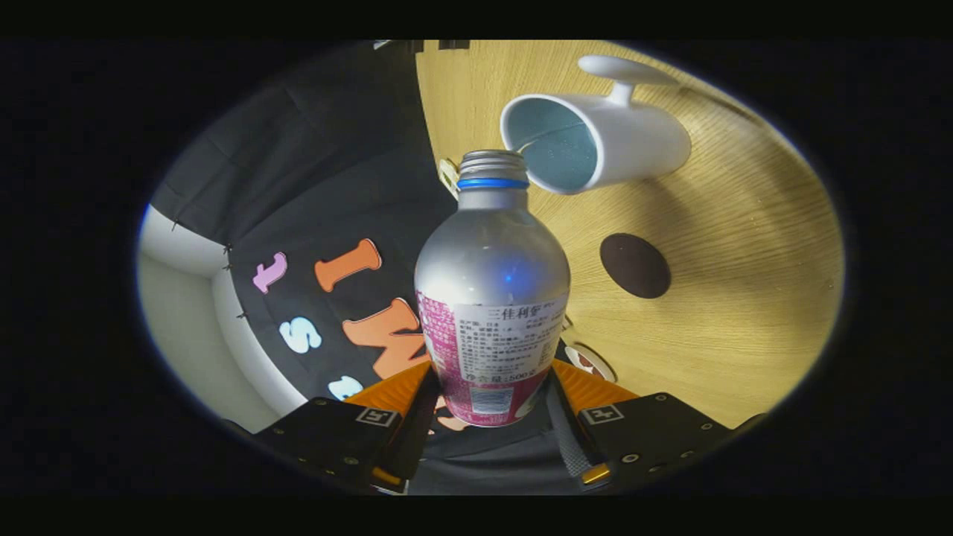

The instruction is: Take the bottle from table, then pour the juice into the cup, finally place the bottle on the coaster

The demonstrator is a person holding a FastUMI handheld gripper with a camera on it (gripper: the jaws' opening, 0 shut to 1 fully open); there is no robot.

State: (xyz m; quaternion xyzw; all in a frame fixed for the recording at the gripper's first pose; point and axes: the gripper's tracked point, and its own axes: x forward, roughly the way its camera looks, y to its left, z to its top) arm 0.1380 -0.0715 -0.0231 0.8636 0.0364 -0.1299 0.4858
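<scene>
The tabletop (744,246) is light wood with a visible grain, and it appears steeply tilted in the gripper view, running up beyond the fingers on one side while the black cloth wall (313,171) covers the other side. A pale wall or floor strip (186,298) shows past the edge of the cloth.

The bottle (491,298) is a silver metal one with a pink and white label around its lower body, a blue ring at the neck and a bare threaded mouth with no cap on it. It sits between the two fingers, its lower body at their tips and its neck pointing forward away from them. The claw (493,394) pinches the bottle, one finger pressed on each side of the labelled part.

The cup (595,141) is a white mug with a pale blue inside, standing on the tabletop just beyond the bottle's mouth; its opening faces the camera and its handle sticks out on the far side. The bottle's mouth lies right at the near rim of the cup. Whether any juice is flowing cannot be told.

The coaster (635,266) is a small dark round disc lying flat on the tabletop, near the cup and beside the bottle's shoulder, apart from both.
</scene>
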